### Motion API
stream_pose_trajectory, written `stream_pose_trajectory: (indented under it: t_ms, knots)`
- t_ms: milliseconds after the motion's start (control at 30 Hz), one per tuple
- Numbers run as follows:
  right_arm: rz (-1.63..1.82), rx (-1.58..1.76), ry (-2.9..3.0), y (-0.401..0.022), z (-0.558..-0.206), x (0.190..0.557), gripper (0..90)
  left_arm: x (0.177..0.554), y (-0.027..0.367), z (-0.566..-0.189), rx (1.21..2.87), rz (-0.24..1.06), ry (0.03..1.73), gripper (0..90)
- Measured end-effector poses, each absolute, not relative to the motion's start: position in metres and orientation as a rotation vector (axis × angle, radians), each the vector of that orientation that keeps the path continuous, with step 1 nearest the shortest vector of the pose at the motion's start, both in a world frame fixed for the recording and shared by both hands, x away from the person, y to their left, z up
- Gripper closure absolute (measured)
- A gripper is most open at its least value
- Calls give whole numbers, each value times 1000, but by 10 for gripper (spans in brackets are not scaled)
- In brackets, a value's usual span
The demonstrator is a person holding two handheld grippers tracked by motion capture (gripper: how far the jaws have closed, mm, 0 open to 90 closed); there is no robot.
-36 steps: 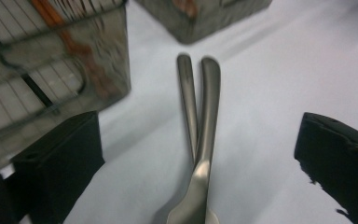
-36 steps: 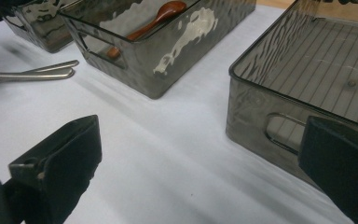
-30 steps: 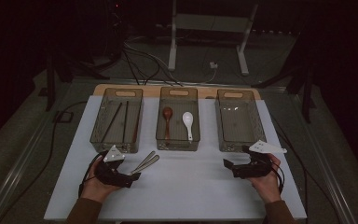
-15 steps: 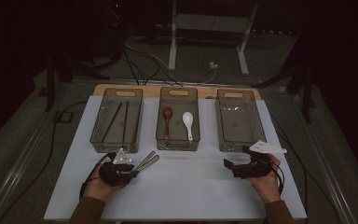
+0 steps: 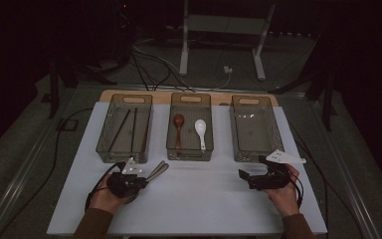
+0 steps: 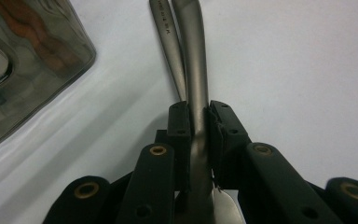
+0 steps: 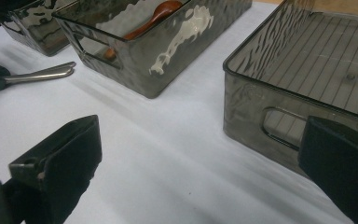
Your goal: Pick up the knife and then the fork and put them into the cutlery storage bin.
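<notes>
Two steel utensils (image 5: 158, 171) lie side by side on the white table in front of the left tray, handles toward me. My left gripper (image 5: 142, 180) has just been closing and its pads (image 6: 221, 135) now press on one steel handle (image 6: 196, 79). The second handle (image 6: 170, 56) runs alongside and ends at the left pad. At the table's right my right gripper (image 5: 251, 169) rests on the surface. It stands open with nothing between its wide-set jaws (image 7: 205, 172). In the right gripper view the steel handles (image 7: 42, 73) stick out from the left gripper at the far left.
Three smoky clear trays stand in a row at the back. The left tray (image 5: 104, 144) holds dark chopsticks (image 5: 124, 127). The middle tray (image 5: 189, 155) holds a wooden spoon (image 5: 178, 127) and a white spoon (image 5: 200, 132). The right tray (image 5: 256, 128) stands just ahead of my right gripper.
The left gripper's jaws have drawn together onto the steel handle. Both hands have stayed where they were.
</notes>
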State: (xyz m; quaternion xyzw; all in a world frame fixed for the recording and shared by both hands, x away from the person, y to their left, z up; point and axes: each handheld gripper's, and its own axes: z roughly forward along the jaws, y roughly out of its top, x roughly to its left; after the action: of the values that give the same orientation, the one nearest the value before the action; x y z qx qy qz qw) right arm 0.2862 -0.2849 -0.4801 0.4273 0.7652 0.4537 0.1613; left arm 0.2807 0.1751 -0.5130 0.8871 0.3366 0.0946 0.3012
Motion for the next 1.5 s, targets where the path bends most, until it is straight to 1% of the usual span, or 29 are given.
stream_pose_trajectory:
  t_ms: [400,867,933,1100,1133,1267,1500]
  knots:
    - [1294,1223,2185,-285,-481,286,0,280,179,-510,2318,249,913,815]
    - [1297,1228,2194,-284,-482,286,0,284,174,-514,2336,250,919,808]
    - [1296,1227,2194,-284,-482,287,0,285,172,-514,2339,257,920,797]
    - [1296,1227,2198,-284,-483,287,0,287,168,-514,2339,253,926,722]
    - [1295,1226,2198,-284,-483,287,0,287,168,-514,2343,258,927,723]
    - [1295,1227,2199,-284,-483,287,0,287,168,-514,2353,277,925,806]
    - [1297,1226,2202,-284,-483,286,0,286,168,-513,2355,281,922,814]
